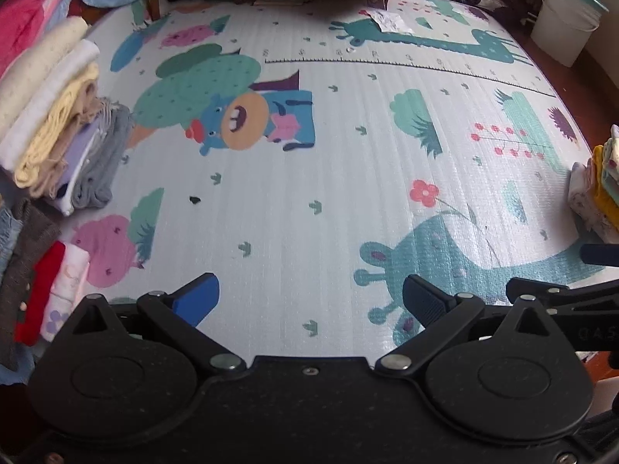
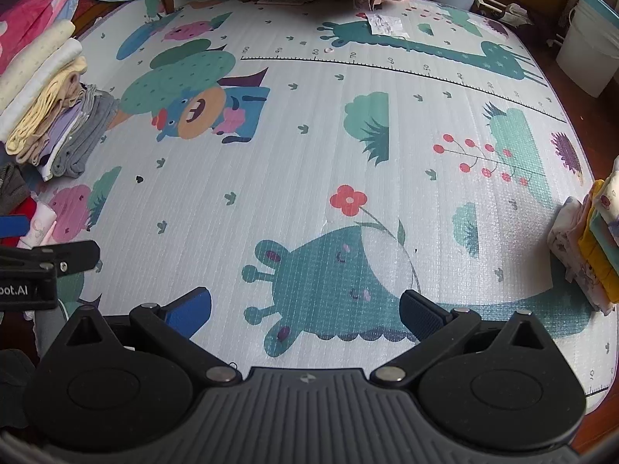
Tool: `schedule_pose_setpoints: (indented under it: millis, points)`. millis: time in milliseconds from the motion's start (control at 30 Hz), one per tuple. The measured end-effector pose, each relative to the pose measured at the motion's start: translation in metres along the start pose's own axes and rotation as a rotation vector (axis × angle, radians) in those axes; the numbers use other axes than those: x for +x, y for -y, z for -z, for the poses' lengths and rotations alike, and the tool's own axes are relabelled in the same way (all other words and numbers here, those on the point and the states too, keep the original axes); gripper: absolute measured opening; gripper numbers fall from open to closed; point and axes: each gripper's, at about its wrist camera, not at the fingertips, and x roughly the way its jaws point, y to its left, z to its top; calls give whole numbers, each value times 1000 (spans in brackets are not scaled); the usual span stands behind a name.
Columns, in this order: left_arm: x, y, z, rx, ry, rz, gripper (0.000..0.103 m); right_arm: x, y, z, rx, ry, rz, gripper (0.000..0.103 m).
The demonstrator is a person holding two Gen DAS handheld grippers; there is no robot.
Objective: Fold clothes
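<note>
Through my left wrist camera I count two stacks of folded clothes on the pale cartoon-printed foam play mat (image 1: 309, 201): one tall pile of cream, white, yellow, lilac and grey garments (image 1: 58, 123) at the left edge, and a smaller pile of yellow and printed pieces (image 1: 601, 189) at the right edge, partly cut off by the frame. A loose heap of red, pink and brown clothing (image 1: 42, 286) lies low on the left, too bunched to count. My left gripper (image 1: 309, 301) has its two fingers spread wide, holding nothing and hanging over bare mat. One white plastic bucket (image 1: 566, 19) stands beyond the far right corner, and one crumpled sheet of white paper (image 1: 389, 19) lies on the far mat.

From my right wrist camera the same two stacks appear, the tall one (image 2: 50, 112) left and the smaller one (image 2: 592, 247) right, its far side out of frame. My right gripper (image 2: 305, 309) is also spread wide and empty above the mat's green giraffe print. The black tip of my left gripper (image 2: 50, 263) pokes in from the left, mostly cut off.
</note>
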Motion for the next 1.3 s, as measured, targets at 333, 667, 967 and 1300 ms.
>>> schedule_pose_setpoints:
  millis: [333, 667, 967, 1300]
  points:
    - [6, -1, -5, -18, -40, 33, 103, 1, -1, 0, 3, 1, 4, 103]
    - [7, -5, -7, -22, -43, 33, 103, 1, -1, 1, 6, -3, 2, 103]
    - [8, -4, -6, -25, -48, 33, 103, 2, -1, 1, 6, -9, 3, 103]
    - [8, -4, -6, -29, -52, 33, 103, 2, -2, 2, 6, -15, 6, 103]
